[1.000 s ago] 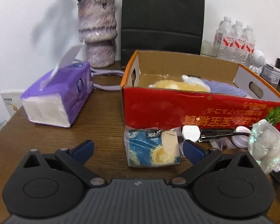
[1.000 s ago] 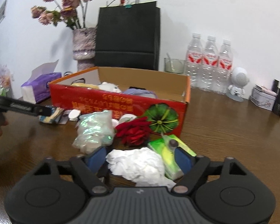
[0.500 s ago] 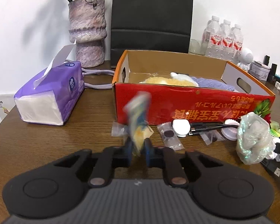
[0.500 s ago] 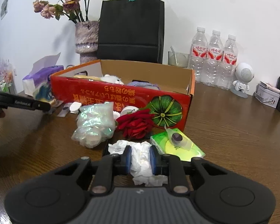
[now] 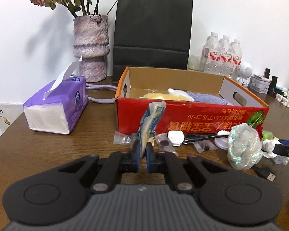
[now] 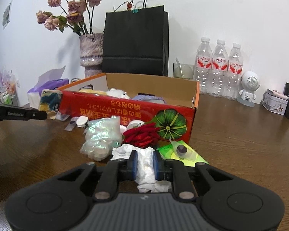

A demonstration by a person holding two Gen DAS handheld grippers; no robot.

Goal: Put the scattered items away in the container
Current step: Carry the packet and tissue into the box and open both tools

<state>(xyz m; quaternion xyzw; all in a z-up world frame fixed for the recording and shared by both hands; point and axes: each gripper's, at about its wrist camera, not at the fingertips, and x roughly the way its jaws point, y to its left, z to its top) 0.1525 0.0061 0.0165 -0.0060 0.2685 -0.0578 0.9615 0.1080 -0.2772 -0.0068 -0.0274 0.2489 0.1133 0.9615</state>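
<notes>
My left gripper (image 5: 142,150) is shut on a blue and yellow packet (image 5: 150,119), which stands upright just above the table before the red cardboard box (image 5: 202,119). The right wrist view shows that packet (image 6: 49,100) at the box's left corner, held by the left gripper (image 6: 42,115). My right gripper (image 6: 144,159) is shut on a crumpled white tissue (image 6: 144,171) near the box's (image 6: 115,109) front right corner. Around it lie an iridescent bag (image 6: 102,134), a red fabric rose (image 6: 142,134) and a green packet (image 6: 183,152). The box holds a yellow soft item, a white toy and purple cloth.
A white plug (image 5: 175,137) with a black cable and small clear sachets lie along the box front. A purple tissue pack (image 5: 55,105), a vase (image 5: 90,50) and a black paper bag (image 5: 152,32) stand behind. Three water bottles (image 6: 219,67) and small items sit at the right.
The left gripper went from wide open to shut on the packet and lifted it upright off the table. The right gripper closed on the white tissue and stayed in place.
</notes>
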